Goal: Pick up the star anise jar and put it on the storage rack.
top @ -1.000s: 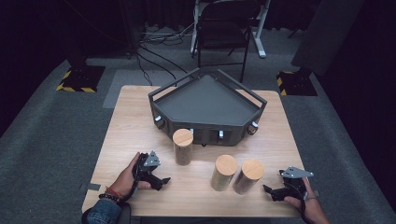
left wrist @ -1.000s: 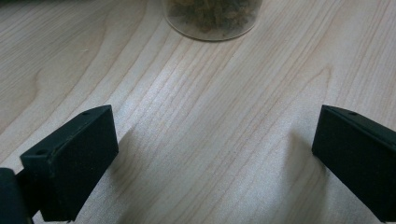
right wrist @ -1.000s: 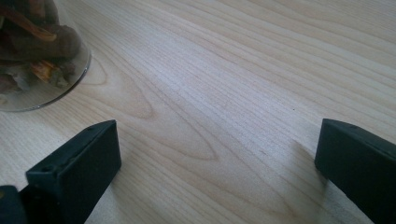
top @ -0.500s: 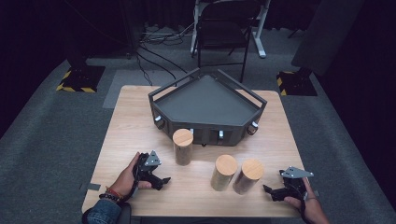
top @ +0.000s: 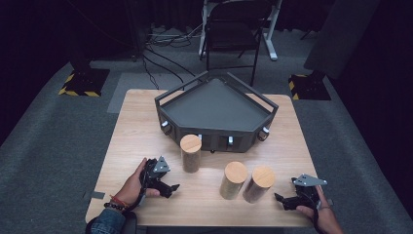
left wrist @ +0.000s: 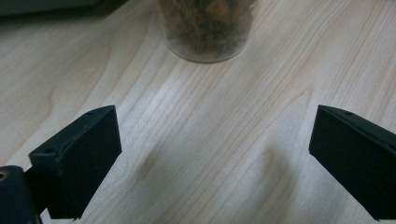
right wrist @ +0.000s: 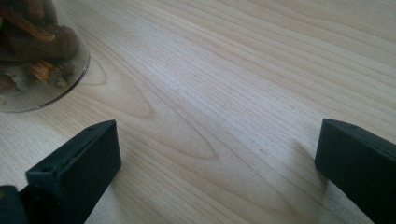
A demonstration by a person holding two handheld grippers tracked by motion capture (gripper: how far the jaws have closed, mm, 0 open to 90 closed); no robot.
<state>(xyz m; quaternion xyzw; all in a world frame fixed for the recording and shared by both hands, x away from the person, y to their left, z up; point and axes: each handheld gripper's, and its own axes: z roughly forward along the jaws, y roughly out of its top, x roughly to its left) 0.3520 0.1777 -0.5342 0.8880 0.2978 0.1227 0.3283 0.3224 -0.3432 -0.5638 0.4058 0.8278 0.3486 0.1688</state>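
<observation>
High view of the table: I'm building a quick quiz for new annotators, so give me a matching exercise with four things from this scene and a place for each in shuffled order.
Things:
1. dark tray
2. left jar
3. left gripper
4. right gripper

Places:
A. near edge of the table, to the right of the two jars that stand side by side
B. far middle of the table
C. near left, in a hand
D. just in front of the tray, apart from the other two jars

Pairs: 1-B, 2-D, 3-C, 4-A
</observation>
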